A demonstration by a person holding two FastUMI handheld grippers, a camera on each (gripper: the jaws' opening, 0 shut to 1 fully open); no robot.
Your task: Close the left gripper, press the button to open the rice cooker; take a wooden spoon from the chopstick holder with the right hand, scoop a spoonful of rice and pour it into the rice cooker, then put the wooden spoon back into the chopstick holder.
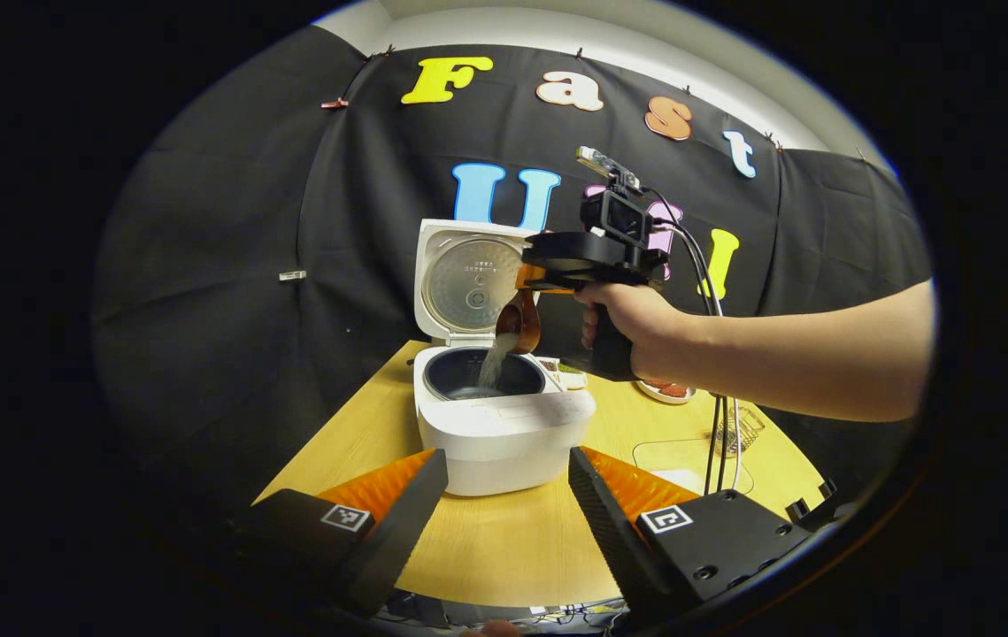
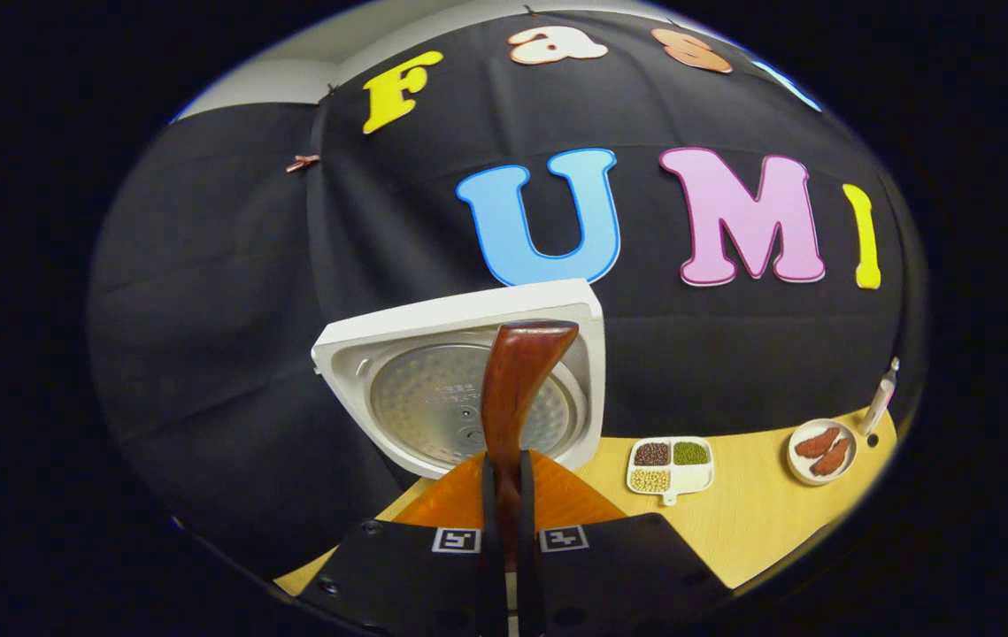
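In the left gripper view, the left gripper stood wide open and empty before the white rice cooker, whose lid was up. Over its dark pot, the right gripper tipped a glossy brown wooden spoon, and rice streamed down.

In the right gripper view, the right gripper's fingers pinched the spoon's handle tight, with the lid just behind.
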